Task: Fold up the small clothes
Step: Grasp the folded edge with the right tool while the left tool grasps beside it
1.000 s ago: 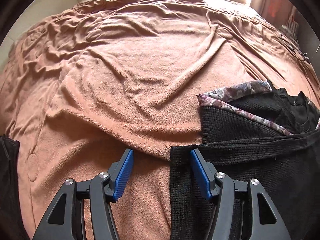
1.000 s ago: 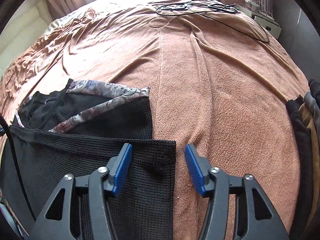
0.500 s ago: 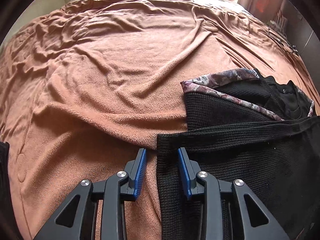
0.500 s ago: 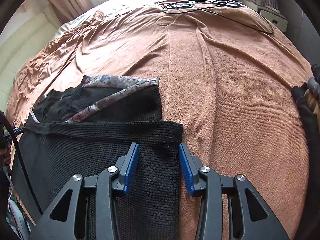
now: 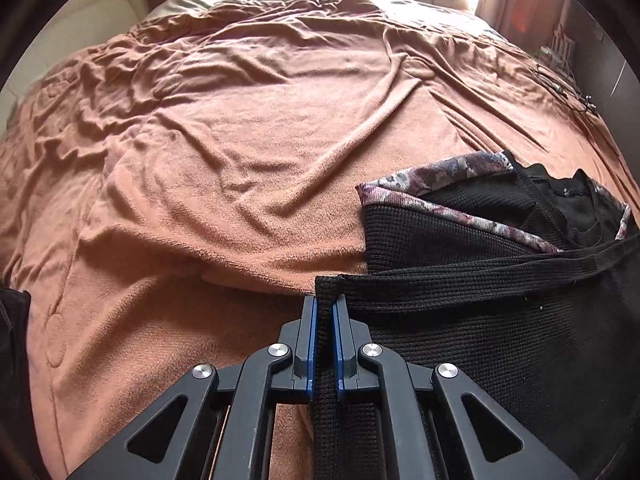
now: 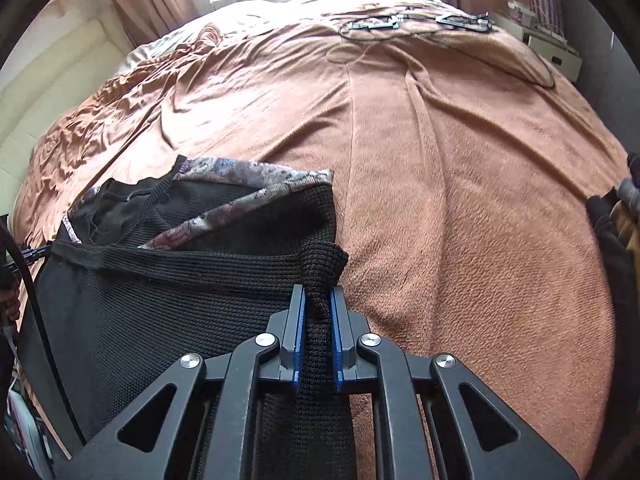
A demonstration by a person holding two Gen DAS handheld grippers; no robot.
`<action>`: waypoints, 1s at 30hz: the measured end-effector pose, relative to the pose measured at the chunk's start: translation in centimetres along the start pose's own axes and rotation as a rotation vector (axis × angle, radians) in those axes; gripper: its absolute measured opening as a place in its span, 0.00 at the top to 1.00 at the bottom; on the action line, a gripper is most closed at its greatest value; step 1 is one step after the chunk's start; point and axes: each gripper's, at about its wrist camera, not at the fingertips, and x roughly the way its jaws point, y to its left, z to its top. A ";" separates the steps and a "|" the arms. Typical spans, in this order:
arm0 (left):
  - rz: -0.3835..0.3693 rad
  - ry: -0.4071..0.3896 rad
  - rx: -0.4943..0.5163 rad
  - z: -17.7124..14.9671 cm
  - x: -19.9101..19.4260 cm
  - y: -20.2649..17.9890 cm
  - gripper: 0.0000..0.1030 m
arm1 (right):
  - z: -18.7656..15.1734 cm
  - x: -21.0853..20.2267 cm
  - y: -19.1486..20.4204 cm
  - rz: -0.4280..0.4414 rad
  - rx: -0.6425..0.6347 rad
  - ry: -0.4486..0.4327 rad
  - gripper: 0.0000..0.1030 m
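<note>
A black knit garment (image 5: 480,328) with floral purple trim (image 5: 432,168) lies partly folded on a brown blanket; it also shows in the right wrist view (image 6: 160,304). My left gripper (image 5: 324,308) is shut on the left corner of its black ribbed hem. My right gripper (image 6: 318,300) is shut on the right corner of the same hem, which bunches up above the blue pads (image 6: 298,332). The hem band (image 6: 180,258) stretches between the two corners, lifted a little over the folded upper part.
The wrinkled brown blanket (image 5: 240,140) covers the bed. Black cables and hangers (image 6: 400,24) lie at the far end. A pile of dark and tan clothes (image 6: 616,232) sits at the right edge. Another dark cloth (image 5: 12,340) is at the left edge.
Both grippers have closed from wide open onto the hem corners of the black garment. The right corner is now bunched and raised slightly.
</note>
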 end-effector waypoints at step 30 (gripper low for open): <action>0.080 -0.075 0.003 8.9 -0.7 -0.6 0.93 | 6.1 0.5 1.5 -0.126 -0.075 -0.043 0.95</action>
